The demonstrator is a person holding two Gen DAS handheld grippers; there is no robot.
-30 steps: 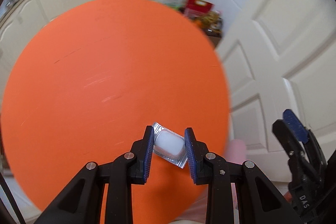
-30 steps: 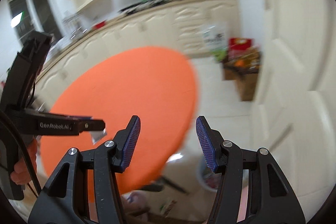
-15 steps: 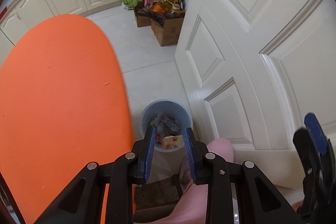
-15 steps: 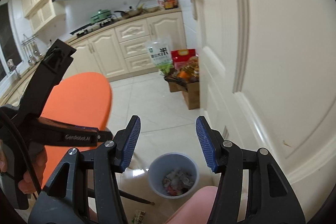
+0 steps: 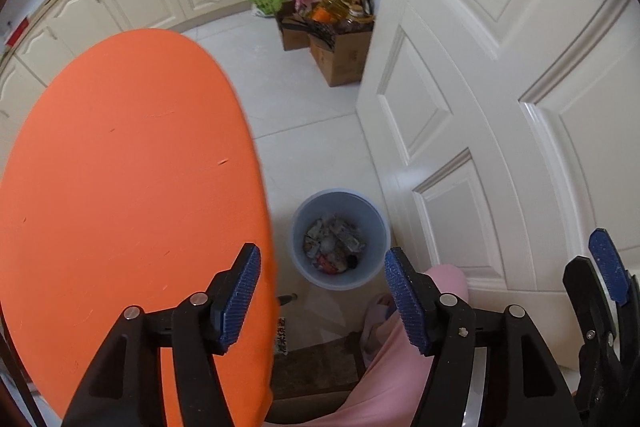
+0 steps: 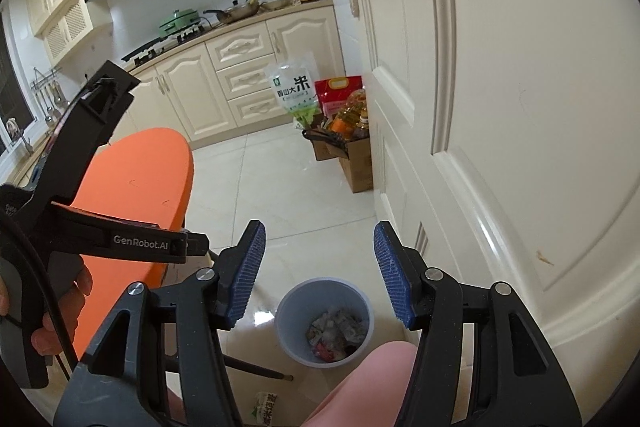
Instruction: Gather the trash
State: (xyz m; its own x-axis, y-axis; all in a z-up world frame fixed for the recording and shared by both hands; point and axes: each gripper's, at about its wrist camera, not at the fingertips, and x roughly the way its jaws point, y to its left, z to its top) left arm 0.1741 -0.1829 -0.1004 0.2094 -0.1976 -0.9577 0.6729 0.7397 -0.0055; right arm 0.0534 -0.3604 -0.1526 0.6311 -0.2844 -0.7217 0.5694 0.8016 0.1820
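Grey bin [image 5: 340,239] of wrappers on the floor between orange tabletop [image 5: 120,167] and white door [image 5: 500,87], cardboard boxes [image 5: 340,55] beyond, blister pack gone from the left claw [image 5: 322,301] — jaws opening, nothing between them, right claw [image 6: 318,273] part open, empty.

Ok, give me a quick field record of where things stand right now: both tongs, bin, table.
left tongs: jaws opening, nothing between them, above the bin
right tongs: open, empty
bin: on the floor between table and door, wrappers inside
table: orange top, no trash on the part in view
door: white, right of the bin
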